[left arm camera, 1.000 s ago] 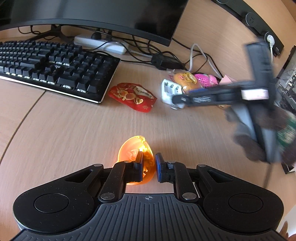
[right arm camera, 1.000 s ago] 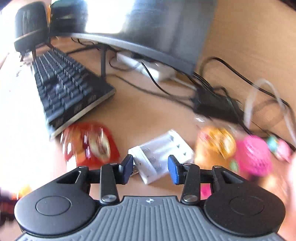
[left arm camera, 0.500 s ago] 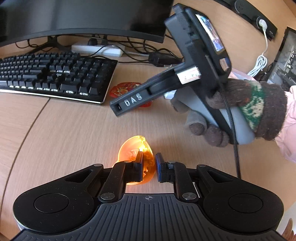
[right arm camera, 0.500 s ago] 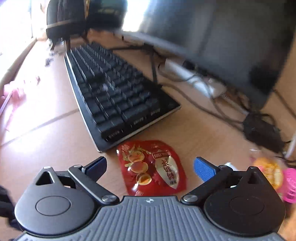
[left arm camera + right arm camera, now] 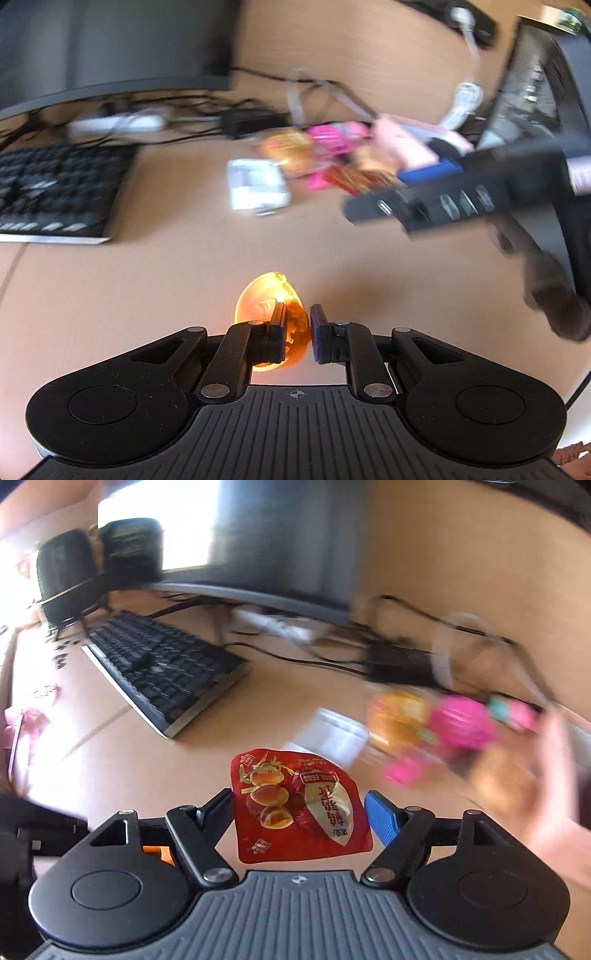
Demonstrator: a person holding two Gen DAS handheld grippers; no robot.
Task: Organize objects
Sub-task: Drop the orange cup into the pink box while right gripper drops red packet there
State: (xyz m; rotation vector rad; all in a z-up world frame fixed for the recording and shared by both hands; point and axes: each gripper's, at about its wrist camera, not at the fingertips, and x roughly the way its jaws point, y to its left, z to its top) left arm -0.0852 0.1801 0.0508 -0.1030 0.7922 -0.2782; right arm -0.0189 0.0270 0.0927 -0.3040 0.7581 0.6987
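Note:
My left gripper (image 5: 297, 332) is shut on a small translucent orange shell-shaped piece (image 5: 262, 299), held above the wooden desk (image 5: 147, 295). My right gripper (image 5: 301, 808) has a red snack packet (image 5: 295, 794) printed with eggs between its jaws. The jaws are closing, both pads touch the packet's edges, and the packet hangs off the desk. In the left wrist view the right gripper (image 5: 388, 188) is blurred at the right, in a gloved hand (image 5: 554, 302). There it holds the red packet (image 5: 351, 181) beside the pile of toys.
A black keyboard (image 5: 166, 672) lies at the left under a monitor (image 5: 280, 542), with a power strip (image 5: 118, 123) and cables behind. A white battery charger (image 5: 256, 182), a yellow snack bag (image 5: 291, 151) and pink toys (image 5: 332, 140) are grouped mid-desk. Another screen (image 5: 535, 85) stands at the right.
The right gripper opened wide over the red packet by the keyboard, closed on it, lifted it and swung right toward the charger and toys. The left gripper shifted right with the orange piece.

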